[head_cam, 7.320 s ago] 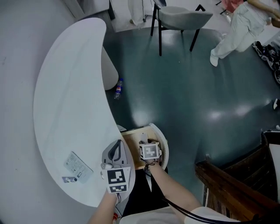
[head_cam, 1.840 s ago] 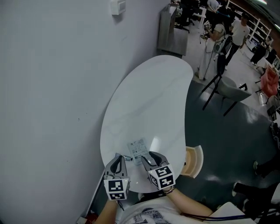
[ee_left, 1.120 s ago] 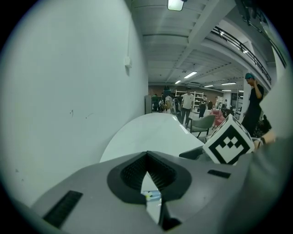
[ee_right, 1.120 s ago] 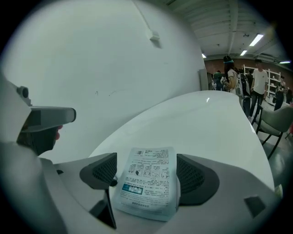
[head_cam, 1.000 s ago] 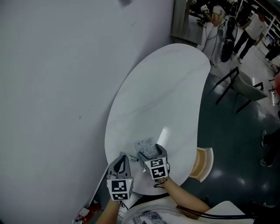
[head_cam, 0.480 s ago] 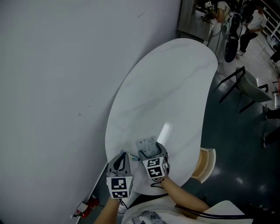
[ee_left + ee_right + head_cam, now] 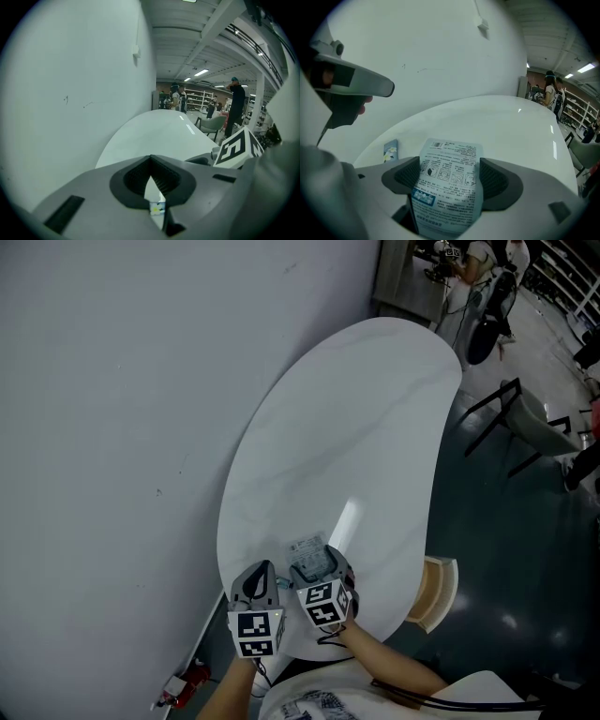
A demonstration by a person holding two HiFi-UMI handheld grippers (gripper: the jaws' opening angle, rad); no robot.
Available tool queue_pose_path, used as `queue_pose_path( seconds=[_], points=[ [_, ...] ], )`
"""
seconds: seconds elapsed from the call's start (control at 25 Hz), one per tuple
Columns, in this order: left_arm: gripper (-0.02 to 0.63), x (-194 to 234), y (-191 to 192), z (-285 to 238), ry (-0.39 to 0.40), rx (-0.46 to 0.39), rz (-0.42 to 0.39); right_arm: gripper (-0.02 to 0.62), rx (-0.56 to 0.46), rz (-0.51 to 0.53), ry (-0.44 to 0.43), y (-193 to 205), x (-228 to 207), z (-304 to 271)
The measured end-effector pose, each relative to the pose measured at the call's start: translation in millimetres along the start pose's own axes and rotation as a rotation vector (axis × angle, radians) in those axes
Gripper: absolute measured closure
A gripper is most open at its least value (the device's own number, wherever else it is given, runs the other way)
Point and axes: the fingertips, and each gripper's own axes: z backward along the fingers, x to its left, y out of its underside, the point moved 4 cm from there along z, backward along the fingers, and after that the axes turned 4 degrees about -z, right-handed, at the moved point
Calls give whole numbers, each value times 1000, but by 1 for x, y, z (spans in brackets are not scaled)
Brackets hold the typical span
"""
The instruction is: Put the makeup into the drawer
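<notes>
A pale blue makeup sachet (image 7: 450, 183) with printed instructions stands up from the white table (image 7: 347, 427), bowed between the jaws of my right gripper (image 7: 449, 180), which is shut on it. In the head view the sachet (image 7: 308, 547) pokes out ahead of the right gripper (image 7: 317, 563) near the table's near end. My left gripper (image 7: 257, 577) hovers just to its left, shut and holding nothing. A second, small blue sachet (image 7: 390, 150) lies flat on the table; it shows through the left jaws' narrow gap (image 7: 157, 206). The drawer (image 7: 446, 589) stands open under the table's right edge.
A grey wall (image 7: 122, 409) runs along the table's left side. A grey chair (image 7: 539, 423) and several people stand on the dark floor far to the right. A red object (image 7: 187, 679) lies on the floor at the near left.
My right gripper has slid forward over the large sachet and closed on it; its far end now lifts off the table. The left gripper has stayed close beside it.
</notes>
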Motion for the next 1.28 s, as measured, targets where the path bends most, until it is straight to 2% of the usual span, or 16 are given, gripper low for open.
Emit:
queue_pose_path(
  seconds=[0.32,0.36,0.4,0.44,0.48,0.68,0.8,1.28],
  points=[
    [589,1,1,-2,-5,8,11,224,12,34,-30,0,-4,1],
    [589,0,2,-2,-4,11,15,245,8,32,-33,-1,-6,2],
    [589,-1,3,-2,-3,13,17,298,2,25,-35,-1,-8,4],
    [589,-2,3,-2,-2,14,18,385,-6,14,-39,-1,-11,5],
    [589,-3,2,-2,1,14,17,410,-12,6,-44,-2,-13,6],
    [589,-5,-1,-3,7,9,14,432,-10,11,-59,-2,-16,7],
    [589,-5,-3,-2,13,5,6,496,-8,-3,-56,-4,-21,10],
    [589,-11,8,33,36,-25,-7,540,-33,-47,-4,4,-17,49]
  ],
)
